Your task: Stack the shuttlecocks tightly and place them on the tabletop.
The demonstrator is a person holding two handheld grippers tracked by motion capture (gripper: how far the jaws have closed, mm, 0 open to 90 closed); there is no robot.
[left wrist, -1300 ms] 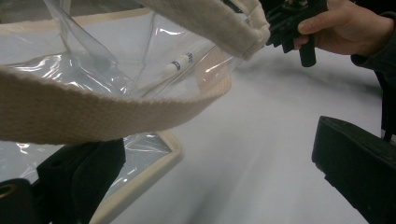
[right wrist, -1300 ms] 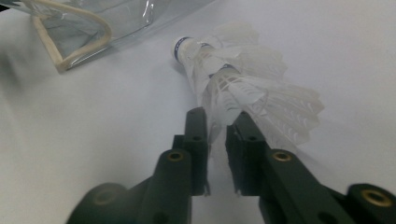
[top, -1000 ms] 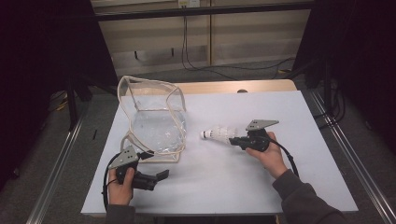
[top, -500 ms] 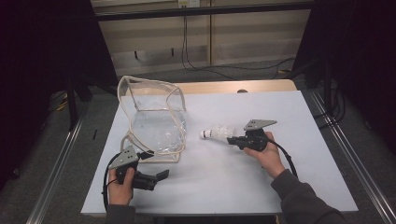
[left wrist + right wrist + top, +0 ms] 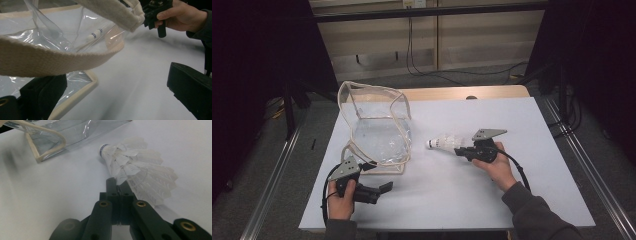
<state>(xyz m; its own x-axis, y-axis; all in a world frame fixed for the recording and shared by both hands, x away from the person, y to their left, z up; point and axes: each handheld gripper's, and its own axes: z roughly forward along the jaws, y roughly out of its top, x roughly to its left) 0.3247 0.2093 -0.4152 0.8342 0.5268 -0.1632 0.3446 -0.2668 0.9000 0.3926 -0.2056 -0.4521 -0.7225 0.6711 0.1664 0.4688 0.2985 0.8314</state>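
Right hand-held gripper (image 5: 117, 183) has its jaws pinched together on the feather skirt of the shuttlecock (image 5: 136, 167), cork end pointing off toward ten o'clock in the high view, where the shuttlecock (image 5: 445, 142) lies low over the white surface (image 5: 532, 125), just right of the clear bag (image 5: 377, 127). My left hand-held gripper (image 5: 379, 190) rests down at seven o'clock with its jaws spread wide and nothing between them; in its own view the bag's cream webbing handle (image 5: 50, 62) crosses right in front. I read this as the carry step: shuttlecock gripped, not yet bagged. Next I need the left one to catch that handle or rim and hold the mouth open, then I steer the cork end in toward nine o'clock and release.
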